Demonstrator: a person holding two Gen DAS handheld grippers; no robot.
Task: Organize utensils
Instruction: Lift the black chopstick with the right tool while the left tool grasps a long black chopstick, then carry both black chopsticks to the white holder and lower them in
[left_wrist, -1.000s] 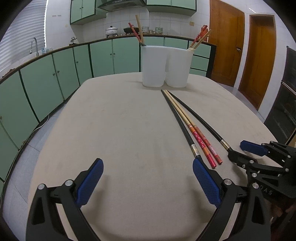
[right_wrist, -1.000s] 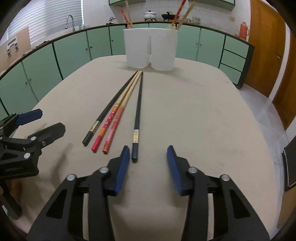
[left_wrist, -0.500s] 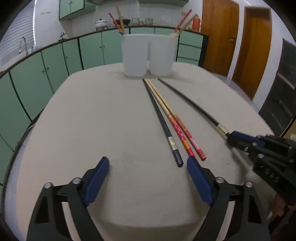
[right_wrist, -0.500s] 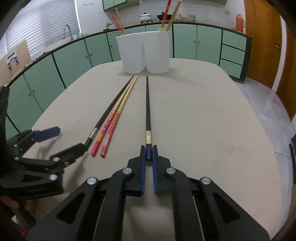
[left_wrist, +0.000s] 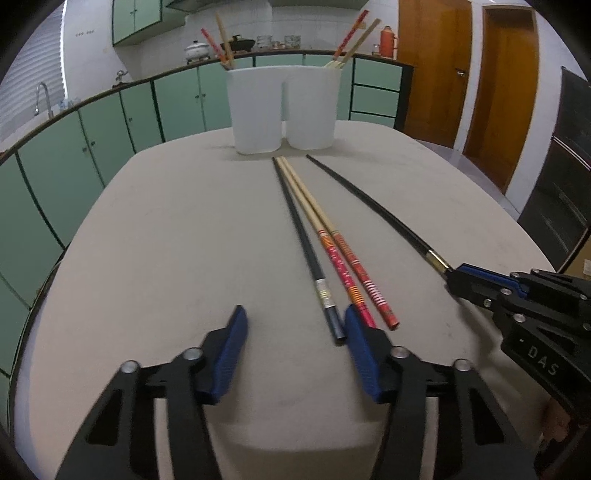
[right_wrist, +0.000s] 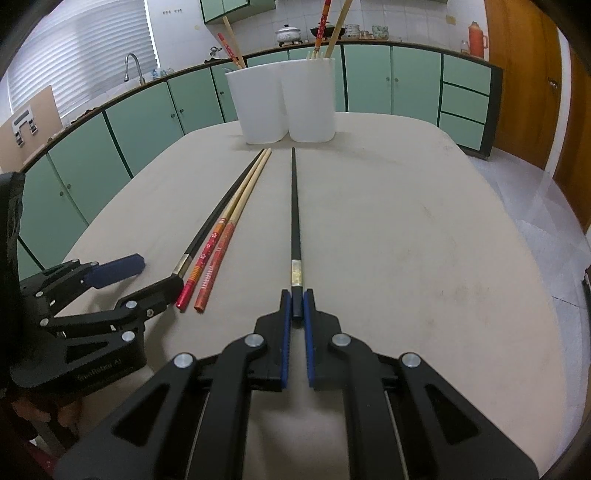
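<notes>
Taking the white twin-cup holder (left_wrist: 282, 110) at the far end of the table (left_wrist: 166, 258) as the landmark, everything on the cloth lay on its near side. Furthest left was the left gripper (left_wrist: 295, 325), its jaws half apart and just then closing, with nothing yet pressed between the pads. The butt of a black chopstick (left_wrist: 301, 236) lay just inside its right finger (left_wrist: 360, 350), off-centre. Closing from there could have nudged that stick sideways into the two red-and-tan chopsticks (left_wrist: 334, 254) touching it, or caught one of those instead; the cause would be the close packing of the three.

Further right, apart from that bundle, the second black chopstick (right_wrist: 294, 214) pointed at the holder, its near end clamped between the blue pads of the right gripper (right_wrist: 297, 306). The hold was at the very tip, so in my judgement the long stick could pivot or droop when lifted and miss a cup mouth.

Both cups already held chopsticks (right_wrist: 325, 29) leaning out of them, which could obstruct a new one going in. Green cabinets (right_wrist: 147, 118) ran behind the holder; nothing else lay on the table between it and the sticks.
</notes>
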